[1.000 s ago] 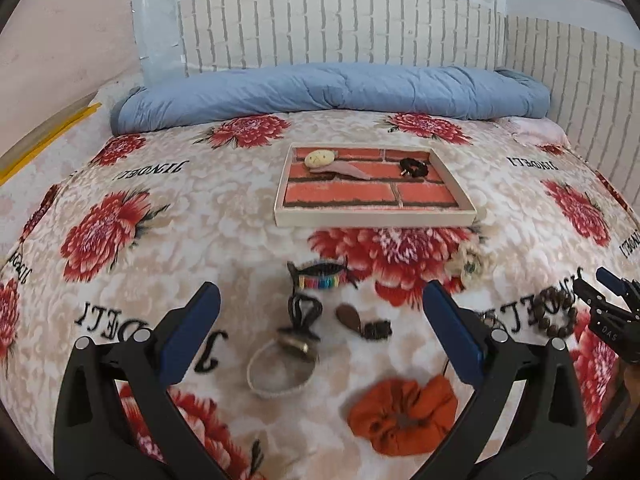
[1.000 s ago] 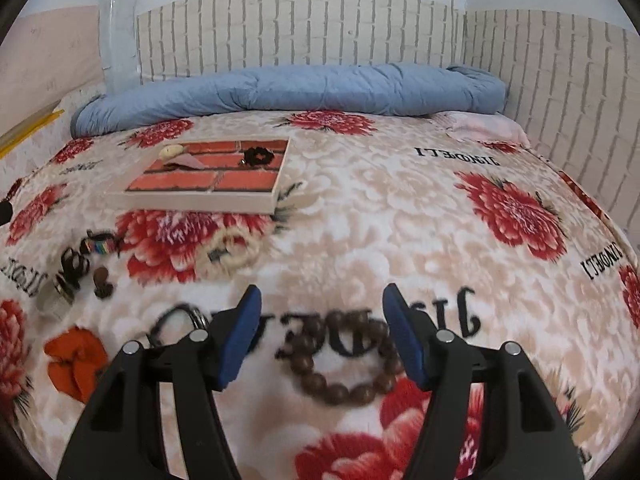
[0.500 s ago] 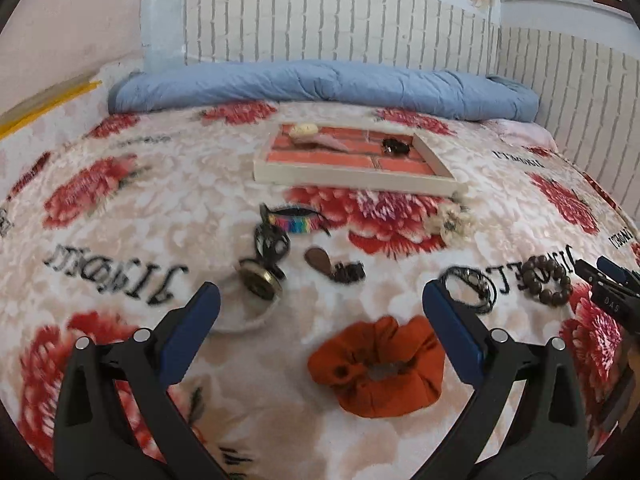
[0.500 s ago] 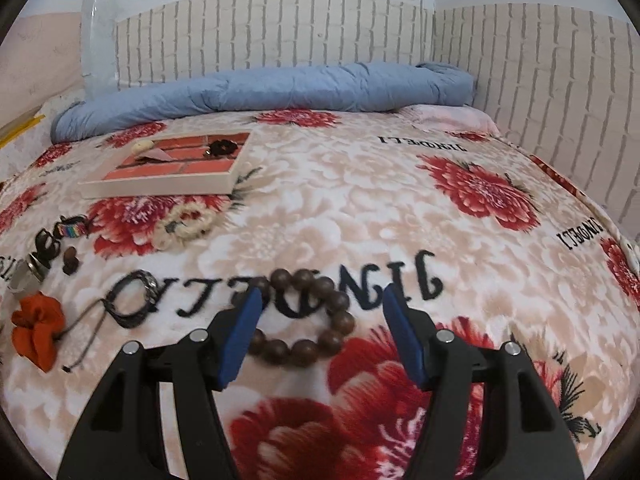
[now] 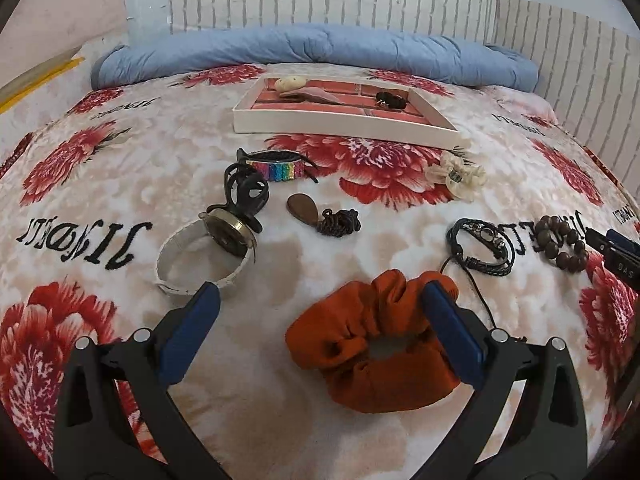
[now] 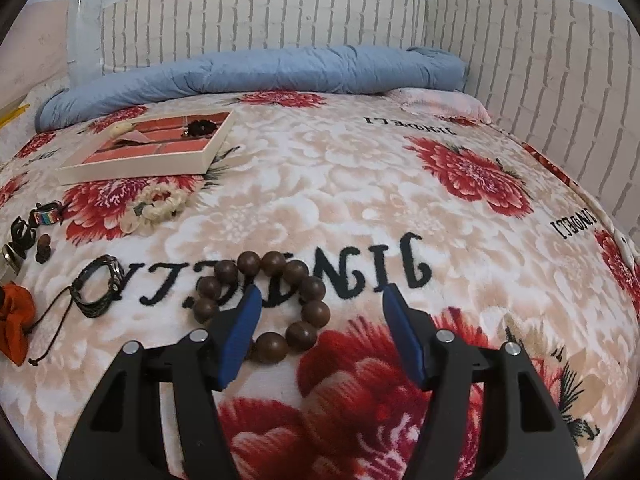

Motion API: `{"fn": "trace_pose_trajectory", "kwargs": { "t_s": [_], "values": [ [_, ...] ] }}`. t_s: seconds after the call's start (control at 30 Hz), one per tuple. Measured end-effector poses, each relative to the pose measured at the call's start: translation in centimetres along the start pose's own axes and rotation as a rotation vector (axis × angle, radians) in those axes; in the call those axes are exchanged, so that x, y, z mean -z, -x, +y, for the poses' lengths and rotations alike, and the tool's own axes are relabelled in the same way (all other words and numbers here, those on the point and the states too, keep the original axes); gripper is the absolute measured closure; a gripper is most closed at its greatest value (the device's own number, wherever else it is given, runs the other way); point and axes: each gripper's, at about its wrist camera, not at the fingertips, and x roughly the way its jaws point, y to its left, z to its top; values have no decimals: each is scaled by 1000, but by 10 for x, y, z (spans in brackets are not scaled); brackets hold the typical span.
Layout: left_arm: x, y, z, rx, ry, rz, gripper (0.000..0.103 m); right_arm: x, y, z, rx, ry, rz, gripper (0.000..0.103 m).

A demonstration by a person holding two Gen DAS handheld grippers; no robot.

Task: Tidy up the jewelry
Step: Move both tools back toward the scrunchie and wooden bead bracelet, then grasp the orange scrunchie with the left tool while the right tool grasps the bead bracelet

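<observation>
Jewelry lies spread on a flowered bedspread. My left gripper [image 5: 320, 300] is open, low over an orange scrunchie [image 5: 372, 344]; its right finger overlaps the scrunchie's upper right edge. Beyond lie a white bangle with a watch [image 5: 208, 256], a rainbow bracelet [image 5: 276, 168], a brown pendant [image 5: 308, 208], a black cord bracelet [image 5: 482, 248] and a cream flower piece [image 5: 456, 174]. A white tray [image 5: 344, 126] with a brick-pattern lining holds a few pieces. My right gripper [image 6: 320, 300] is open over a brown bead bracelet [image 6: 264, 300]; its left finger covers part of the ring.
A rolled blue quilt [image 5: 316, 52] lies along the brick-pattern headboard behind the tray. The right gripper's tip [image 5: 612, 248] shows at the right edge of the left wrist view. The bed's right edge runs beside a brick-pattern wall [image 6: 560, 80].
Both grippers have come down and forward. The scrunchie now sits between the left fingers, and the bead bracelet has moved from ahead of the right fingers to under them.
</observation>
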Motion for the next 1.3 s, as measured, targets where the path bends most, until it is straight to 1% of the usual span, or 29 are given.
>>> {"fn": "trace_pose_trajectory", "kwargs": {
  "t_s": [0.2, 0.47, 0.67, 0.9, 0.97, 1.03, 1.13, 1.3],
  "values": [
    [2, -7, -3, 3, -17, 19, 5, 1, -3, -3, 3, -16, 15, 41],
    [3, -11, -8, 0, -41, 30, 5, 2, -4, 8, 20, 40, 13, 41],
    [4, -12, -10, 7, -53, 31, 6, 2, -8, 3, 25, 6, 26, 41],
    [6, -8, -15, 19, -80, 13, 16, 0, -19, -5, 32, -22, 52, 41],
    [6, -8, -17, 29, -86, 12, 19, -1, -21, -5, 34, -20, 58, 41],
    [6, -8, -17, 49, -86, 19, 25, 0, -22, -5, 36, -17, 64, 41],
    [6, -10, -19, 81, -95, 34, 31, 0, -23, -5, 36, -18, 69, 41],
    [7, -15, -22, 102, -104, 59, 31, 0, -29, -7, 35, -25, 95, 41]
  ]
}}
